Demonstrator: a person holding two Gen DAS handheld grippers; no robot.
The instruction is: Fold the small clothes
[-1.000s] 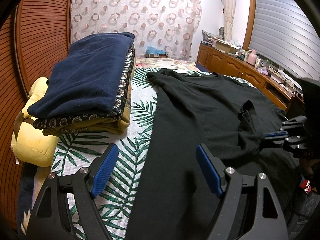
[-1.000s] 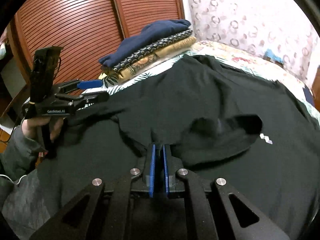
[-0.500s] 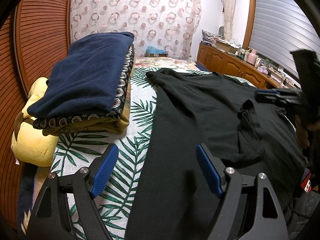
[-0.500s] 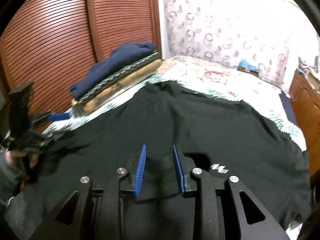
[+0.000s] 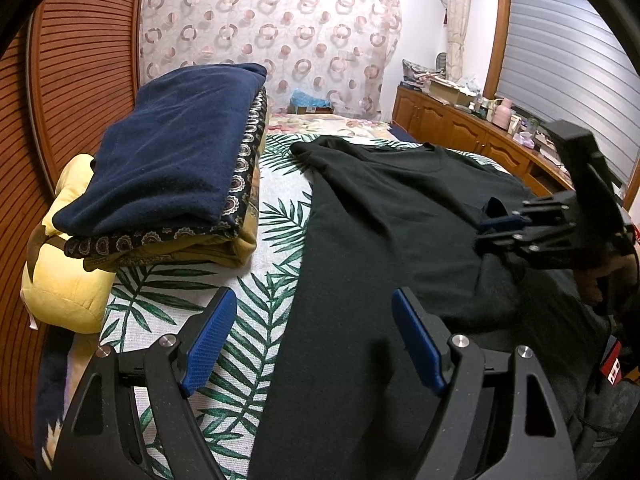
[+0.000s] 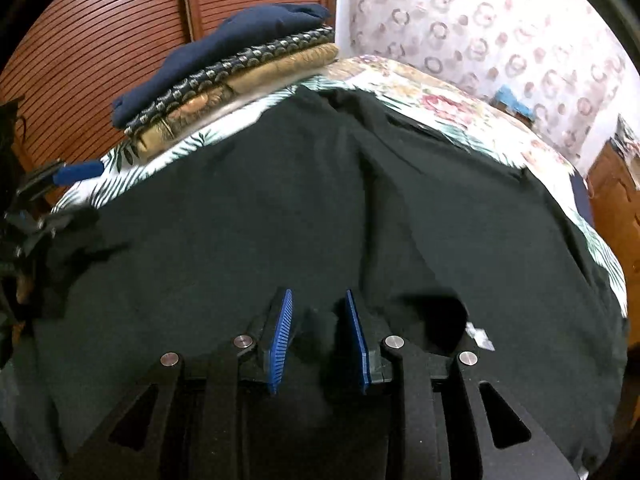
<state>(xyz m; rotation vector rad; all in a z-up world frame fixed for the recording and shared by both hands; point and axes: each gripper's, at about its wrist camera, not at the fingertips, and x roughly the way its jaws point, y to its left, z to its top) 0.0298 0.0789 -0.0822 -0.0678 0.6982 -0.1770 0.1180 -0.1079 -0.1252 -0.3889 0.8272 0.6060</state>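
Black cotton T-shirt (image 5: 384,216) is laid flat on leaf-print bedsheet (image 5: 276,216), fold step pending; left gripper (image 5: 312,344) & right gripper (image 6: 318,336) both released, nothing held; hem grasp reqd next.

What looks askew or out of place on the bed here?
One bunched fold pokes up from the otherwise flat black shirt, just beyond the right hand-held gripper; the folded stack looks tidy.
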